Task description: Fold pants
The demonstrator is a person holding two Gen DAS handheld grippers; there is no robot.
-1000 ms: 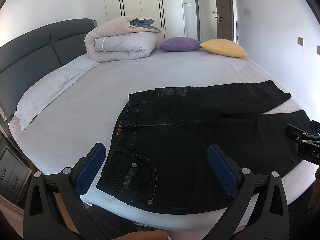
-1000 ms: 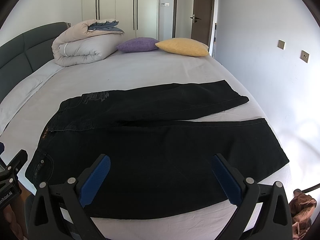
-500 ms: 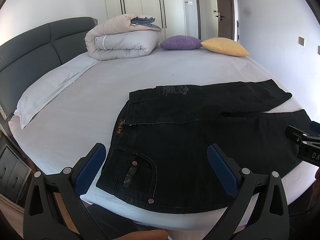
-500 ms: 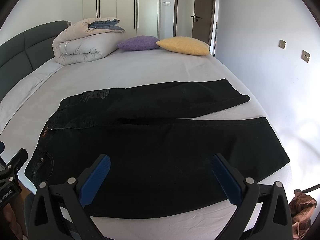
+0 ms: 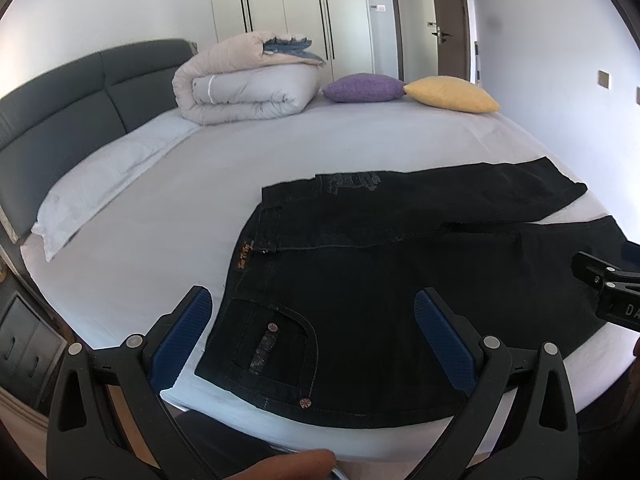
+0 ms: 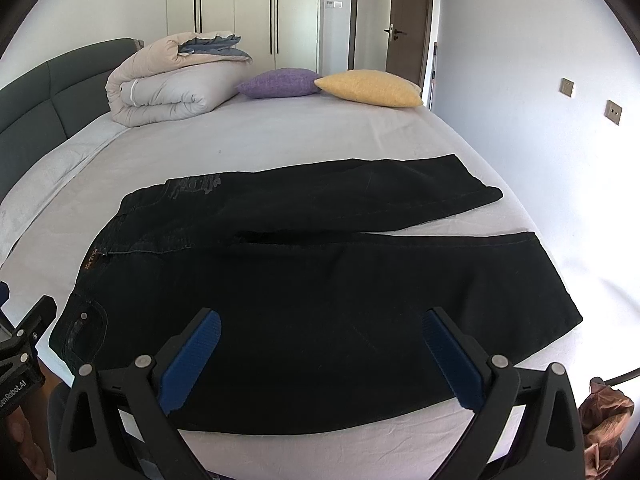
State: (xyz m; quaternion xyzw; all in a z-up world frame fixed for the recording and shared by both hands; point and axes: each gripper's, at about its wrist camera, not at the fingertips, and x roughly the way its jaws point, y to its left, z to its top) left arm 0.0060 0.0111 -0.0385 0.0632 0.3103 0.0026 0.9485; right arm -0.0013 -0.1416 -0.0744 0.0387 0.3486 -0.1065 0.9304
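Little has moved since the earlier frames: both cameras sit slightly nearer the bed, and the pants lie as before. Nearest the left wrist camera, the left gripper (image 5: pixel 312 332) has its blue-padded jaws spread wide, gripping nothing, poised above the waist end. The right gripper (image 6: pixel 320 344) is likewise wide open and empty, over the near leg. Black pants (image 5: pixel 400 264) lie flat along the near edge of the bed (image 5: pixel 168 248), waistband to the left, legs running right and parting into a narrow V.

The left view alone shows the riveted front pocket (image 5: pixel 276 348) in detail, a white pillow (image 5: pixel 100 184) by the grey headboard (image 5: pixel 60 120), and a fingertip at the bottom edge — the right gripper's body enters at its right margin. The right view alone shows both leg hems (image 6: pixel 556 284) and a crumpled brown bag (image 6: pixel 604 412) beyond the bed corner.

Farther off lie a rolled duvet (image 6: pixel 168 88), a purple cushion (image 6: pixel 280 82) and a yellow cushion (image 6: pixel 370 88) touching it — then wardrobe doors (image 6: pixel 256 12).
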